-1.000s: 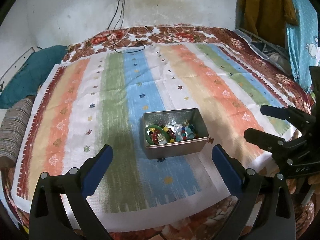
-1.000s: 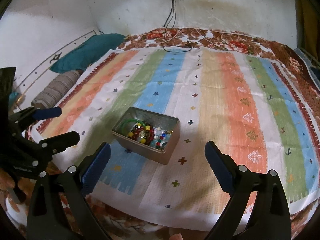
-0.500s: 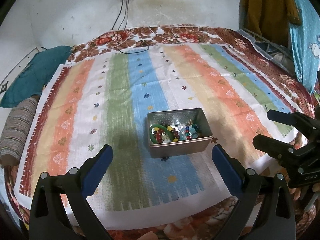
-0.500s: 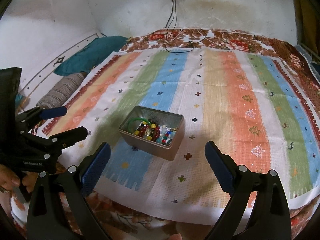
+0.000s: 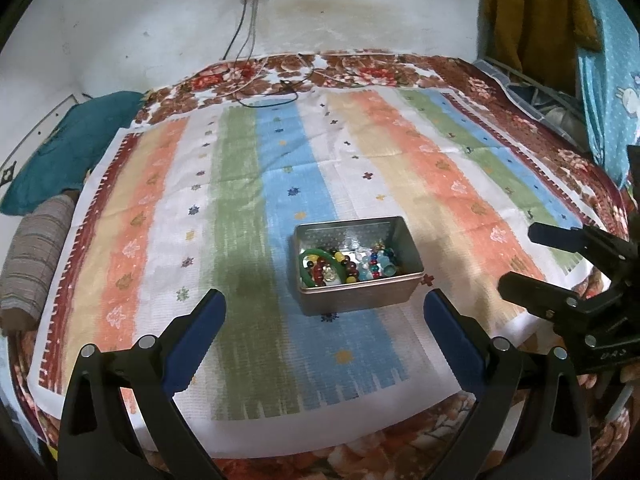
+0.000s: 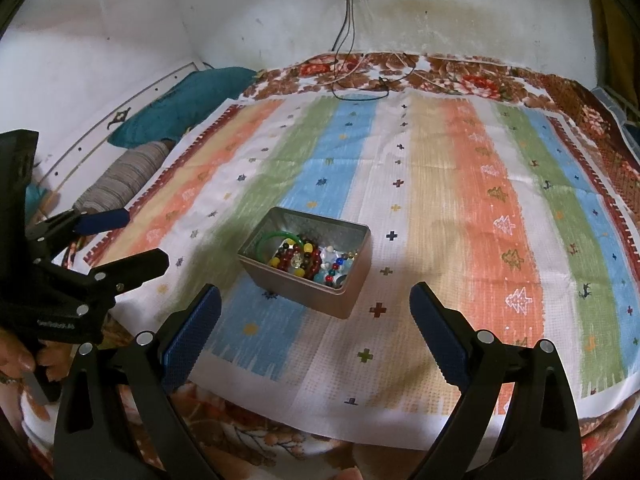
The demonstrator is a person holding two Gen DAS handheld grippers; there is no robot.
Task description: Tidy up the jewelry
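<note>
A rectangular metal tin (image 5: 360,276) sits open near the front middle of the striped cloth (image 5: 248,208) spread over the bed, filled with mixed jewelry: a green bangle (image 5: 310,266) at one end, red, yellow and dark bead bracelets (image 6: 298,258) in the middle and pale blue beads at the other. Both the left hand-held gripper (image 5: 324,320) and the right hand-held gripper (image 6: 316,312) hover released and empty, fingers spread wide on the near side of the tin. Only the right wrist view shows the person's hand (image 6: 16,364) clutching the left tool's handle, while only the left wrist view shows the mustard and turquoise fabrics (image 5: 560,20) hanging beyond the bed.
</note>
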